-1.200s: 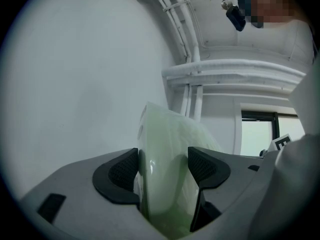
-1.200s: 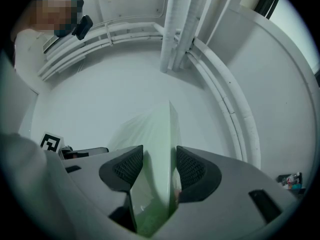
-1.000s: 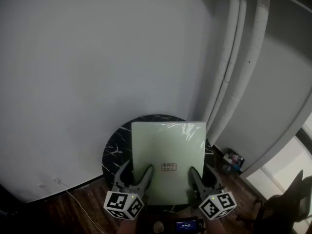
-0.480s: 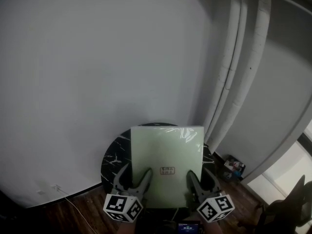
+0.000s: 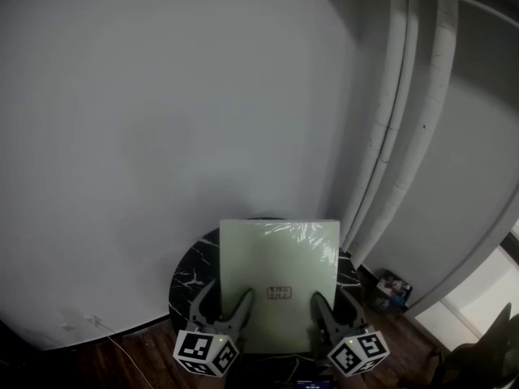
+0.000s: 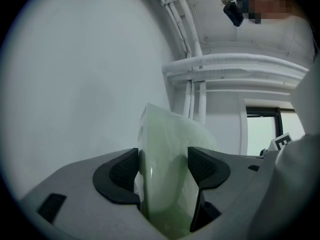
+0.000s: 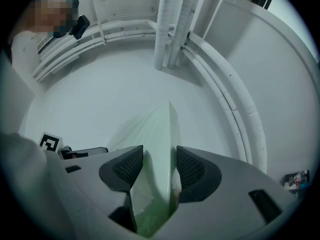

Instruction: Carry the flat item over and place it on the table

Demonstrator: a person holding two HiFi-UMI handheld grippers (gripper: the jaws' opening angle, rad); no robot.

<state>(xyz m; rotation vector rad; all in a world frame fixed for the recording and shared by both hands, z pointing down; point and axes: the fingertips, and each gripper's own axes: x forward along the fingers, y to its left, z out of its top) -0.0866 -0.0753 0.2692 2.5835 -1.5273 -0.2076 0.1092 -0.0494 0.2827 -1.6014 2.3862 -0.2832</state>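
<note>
A flat pale green item (image 5: 280,266) in clear wrap, with a small label near its near edge, is held over a round black marble table (image 5: 190,270). My left gripper (image 5: 223,308) is shut on its near left edge, and my right gripper (image 5: 332,306) is shut on its near right edge. Seen edge-on, the green item (image 6: 167,169) stands between the dark pads (image 6: 122,171) in the left gripper view. In the right gripper view the green item (image 7: 157,154) is pinched between that gripper's pads (image 7: 192,171). Much of the table is hidden under the item.
A white wall (image 5: 146,136) stands right behind the table. White pipes (image 5: 405,112) run down the corner at the right. A small colourful object (image 5: 391,288) lies on the dark wood floor (image 5: 122,359) at the right. A thin white cable (image 5: 105,314) trails at the left.
The view has tilted up a little, so the item, table and both grippers sit lower in the frame. Both grippers keep their hold on the item.
</note>
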